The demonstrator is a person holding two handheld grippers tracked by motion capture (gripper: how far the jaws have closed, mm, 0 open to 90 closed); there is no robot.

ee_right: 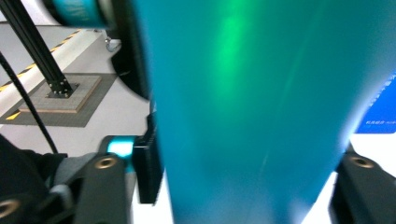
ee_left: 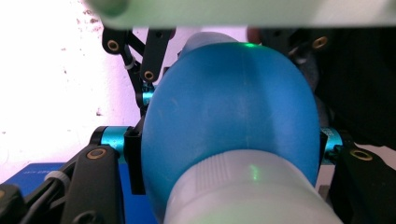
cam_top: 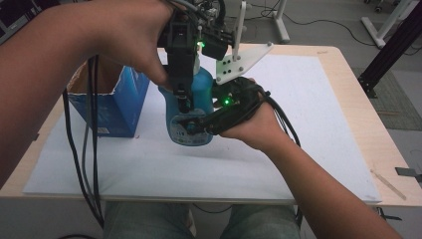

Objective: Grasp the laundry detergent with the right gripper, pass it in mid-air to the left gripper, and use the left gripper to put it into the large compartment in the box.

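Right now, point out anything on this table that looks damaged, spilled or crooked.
The blue box left of the blue bottle has a ragged, torn-open top edge. Nothing looks spilled. The bottle stands upright on the white mat, clamped by both grippers.

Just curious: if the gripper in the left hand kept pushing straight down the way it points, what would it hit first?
The blue bottle: the left gripper already clamps it from above, so probably the bottle's rounded shoulder.

Open blue carton (cam_top: pixel 112 107), white mat (cam_top: pixel 308 129), wooden table (cam_top: pixel 368 134)
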